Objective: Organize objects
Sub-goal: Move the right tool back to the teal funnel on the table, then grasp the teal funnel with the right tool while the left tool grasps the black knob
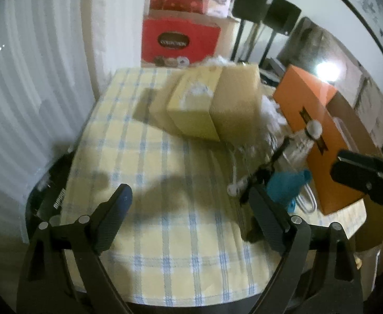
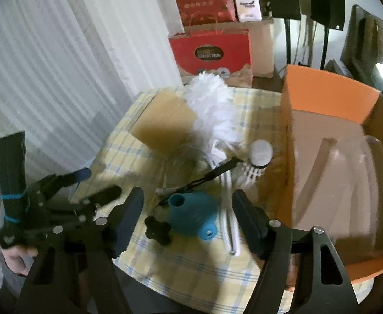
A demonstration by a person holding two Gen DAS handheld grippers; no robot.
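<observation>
Where white curtains [image 1: 34,78] hang, yellow checked tablecloth [image 1: 165,222] beside stacked red boxes [image 2: 209,52].

The left gripper [image 1: 188,217] is matte black, with two long fingers [image 1: 112,219] faced in ribbed, dark blue-grey pads. Round silver screw heads sit at the finger pivots, and triangular cut-outs pierce the black arms beneath them. The right gripper [image 2: 188,219] has the same build: black frame, ribbed pads, silver screws, triangular holes. Seen from the right wrist, the left gripper's black handle is wrapped with blue cord, and a hand [image 2: 17,257] grips its base.
</observation>
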